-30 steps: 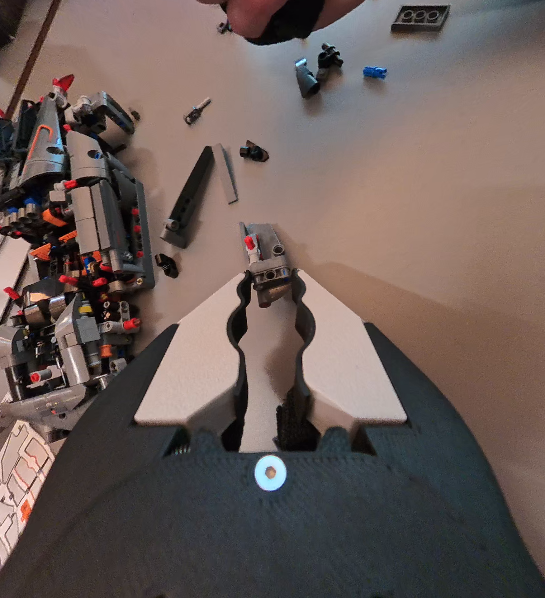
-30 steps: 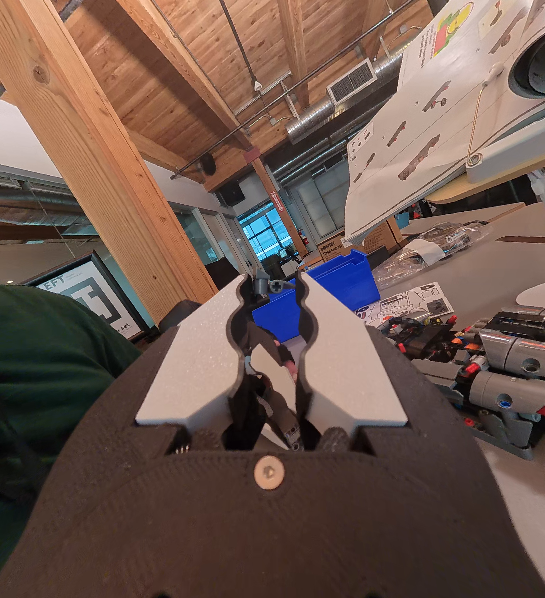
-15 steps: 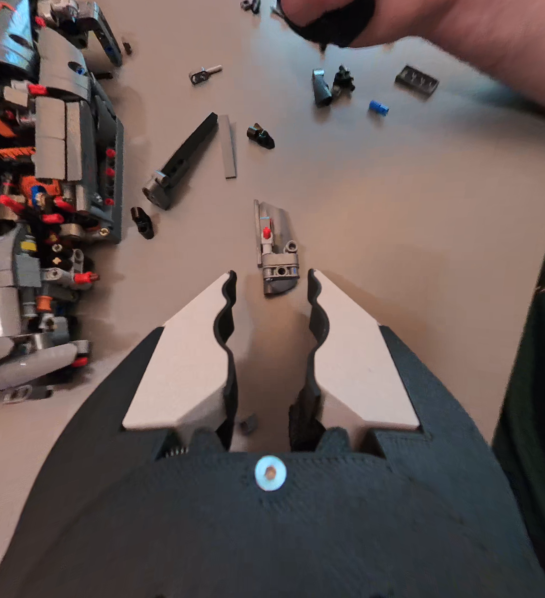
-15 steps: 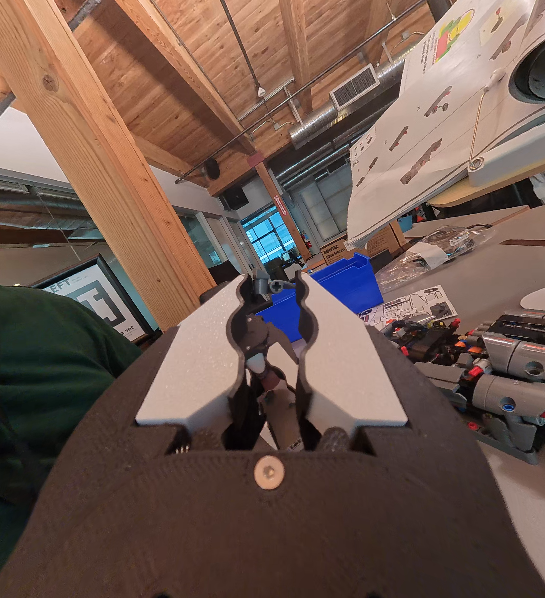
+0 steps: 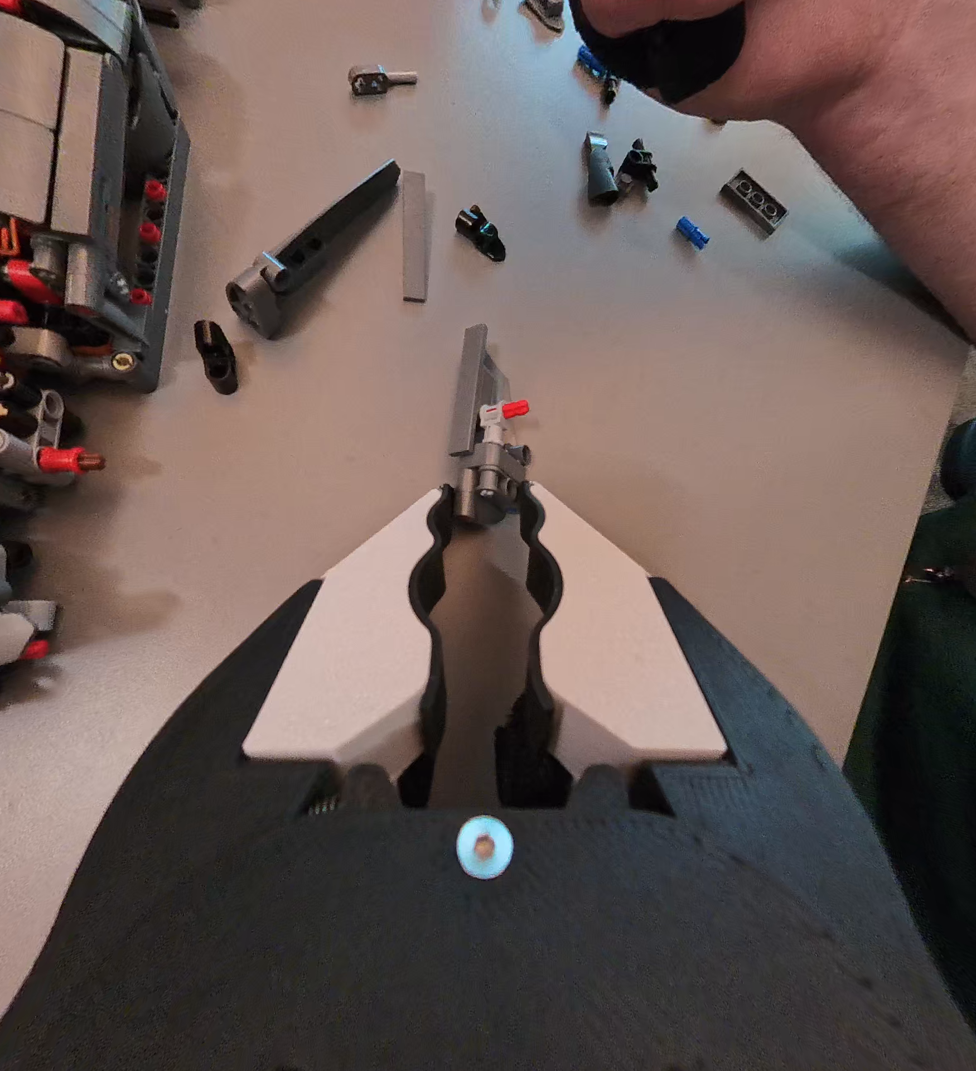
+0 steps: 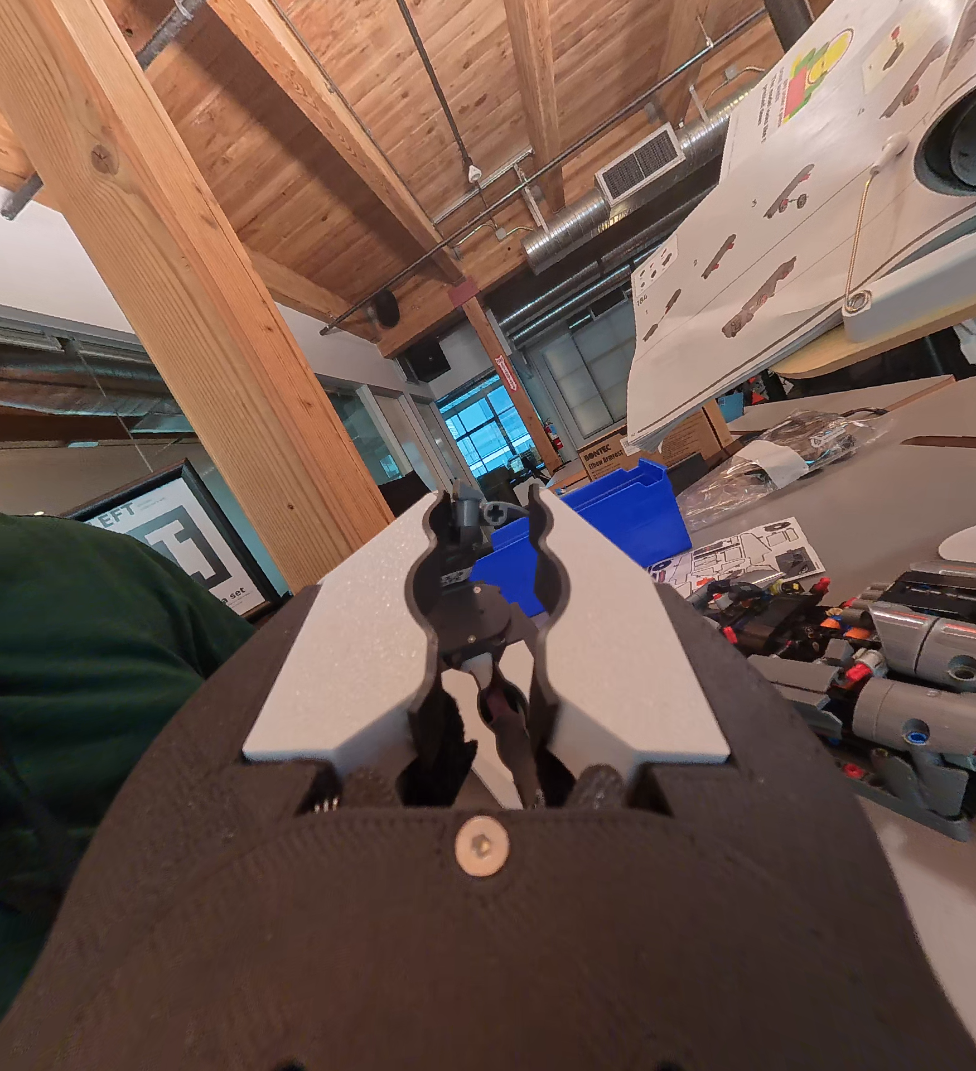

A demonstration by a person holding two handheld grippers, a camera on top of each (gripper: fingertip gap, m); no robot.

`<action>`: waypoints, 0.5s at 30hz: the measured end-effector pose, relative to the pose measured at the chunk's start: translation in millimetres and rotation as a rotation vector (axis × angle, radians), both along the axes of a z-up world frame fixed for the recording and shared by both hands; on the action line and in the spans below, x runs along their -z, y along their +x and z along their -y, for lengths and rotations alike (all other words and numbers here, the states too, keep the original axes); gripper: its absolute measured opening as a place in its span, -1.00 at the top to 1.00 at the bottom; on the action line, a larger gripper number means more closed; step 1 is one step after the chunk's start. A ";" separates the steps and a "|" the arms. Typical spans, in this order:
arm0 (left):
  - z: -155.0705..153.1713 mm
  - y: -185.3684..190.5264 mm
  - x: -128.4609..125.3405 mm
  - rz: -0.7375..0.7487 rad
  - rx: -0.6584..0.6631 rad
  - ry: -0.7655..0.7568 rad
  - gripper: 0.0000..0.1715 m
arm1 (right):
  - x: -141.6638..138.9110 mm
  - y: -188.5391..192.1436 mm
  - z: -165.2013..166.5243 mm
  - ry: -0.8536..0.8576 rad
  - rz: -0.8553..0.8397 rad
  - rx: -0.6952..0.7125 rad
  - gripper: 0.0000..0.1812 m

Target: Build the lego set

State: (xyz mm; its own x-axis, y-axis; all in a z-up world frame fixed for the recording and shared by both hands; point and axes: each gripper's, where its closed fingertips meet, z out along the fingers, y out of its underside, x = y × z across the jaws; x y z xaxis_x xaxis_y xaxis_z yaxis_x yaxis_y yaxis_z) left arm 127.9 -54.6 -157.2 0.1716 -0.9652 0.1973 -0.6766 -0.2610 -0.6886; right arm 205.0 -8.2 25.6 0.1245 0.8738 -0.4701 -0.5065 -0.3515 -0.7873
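Note:
My left gripper [image 5: 485, 492] is shut on the near end of a small grey sub-assembly [image 5: 477, 400] with a red pin [image 5: 513, 409]; the piece stands on edge over the table [image 5: 735, 463]. The large grey, black and orange model [image 5: 68, 232] lies at the left, and shows in the right wrist view [image 6: 908, 655] at the right. My right gripper [image 6: 488, 510] points up towards the ceiling, shut on a small grey connector piece [image 6: 477, 513] at its tips. Dark parts show behind its fingers.
Loose parts lie beyond the left gripper: a long dark panel [image 5: 312, 243], a grey tile [image 5: 414, 235], black connectors [image 5: 480, 232], a blue pin [image 5: 692, 233], a dark plate [image 5: 754, 201]. A hand [image 5: 822, 127] hovers at top right. A blue bin [image 6: 607, 521] and an instruction booklet [image 6: 764, 261] stand farther back. Spacing between my two grippers at the tips: around 20 cm. About 10 cm separates my left fingertips from the grey tile [image 5: 414, 235].
The left gripper let go of the sub-assembly, which lay flat on the table, then shut on it again; it now stands on edge. The right gripper stays shut, nearly still.

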 end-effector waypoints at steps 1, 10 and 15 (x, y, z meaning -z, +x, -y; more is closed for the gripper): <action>0.1 0.6 0.0 -0.004 0.001 0.013 0.76 | -0.4 0.3 0.1 0.001 -0.002 0.000 0.73; -0.1 2.0 -1.4 -0.120 0.044 0.397 0.78 | -3.5 0.8 2.0 0.011 -0.006 0.000 0.72; 2.2 6.6 -2.8 -0.160 0.065 0.643 0.79 | -4.7 2.8 2.1 0.014 -0.010 0.005 0.72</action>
